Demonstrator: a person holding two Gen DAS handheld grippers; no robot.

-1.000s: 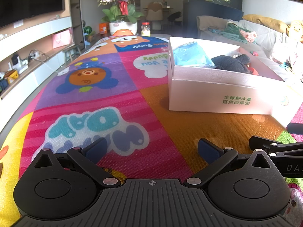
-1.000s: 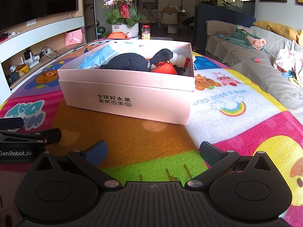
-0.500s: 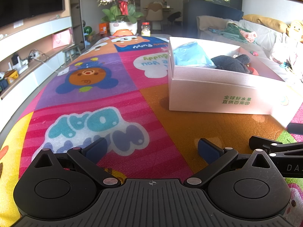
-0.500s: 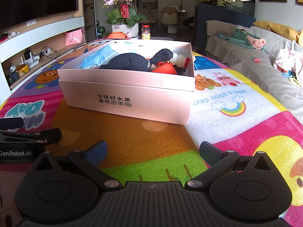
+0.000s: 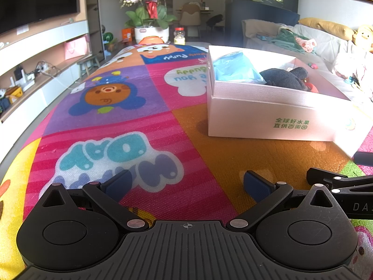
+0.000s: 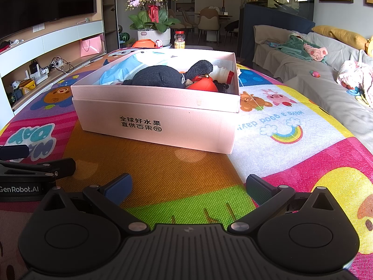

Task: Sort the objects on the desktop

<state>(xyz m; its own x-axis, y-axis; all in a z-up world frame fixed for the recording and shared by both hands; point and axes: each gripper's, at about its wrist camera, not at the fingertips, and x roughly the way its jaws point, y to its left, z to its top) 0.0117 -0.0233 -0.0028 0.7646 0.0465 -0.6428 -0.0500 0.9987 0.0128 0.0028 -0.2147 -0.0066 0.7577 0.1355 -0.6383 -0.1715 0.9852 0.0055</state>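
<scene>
A pale pink cardboard box (image 6: 158, 116) with printed characters stands on the colourful cartoon mat (image 6: 186, 170). Inside lie a black plush toy (image 6: 160, 77), a blue plastic packet (image 6: 121, 72), an orange-red item (image 6: 202, 85) and a small white bottle with a red cap (image 6: 223, 74). The same box (image 5: 268, 116) appears at the right of the left wrist view, with the plush (image 5: 282, 79) and blue packet (image 5: 233, 67) showing. My left gripper (image 5: 186, 185) rests low over the mat, open and empty. My right gripper (image 6: 188, 186) is open and empty too, short of the box front.
A potted orchid (image 6: 151, 21) and a jar (image 6: 180, 40) stand beyond the mat's far end. A sofa with clothes (image 6: 314, 60) runs along the right. TV shelving (image 5: 35, 65) lines the left. The other gripper's body shows at the frame edge (image 6: 25, 177).
</scene>
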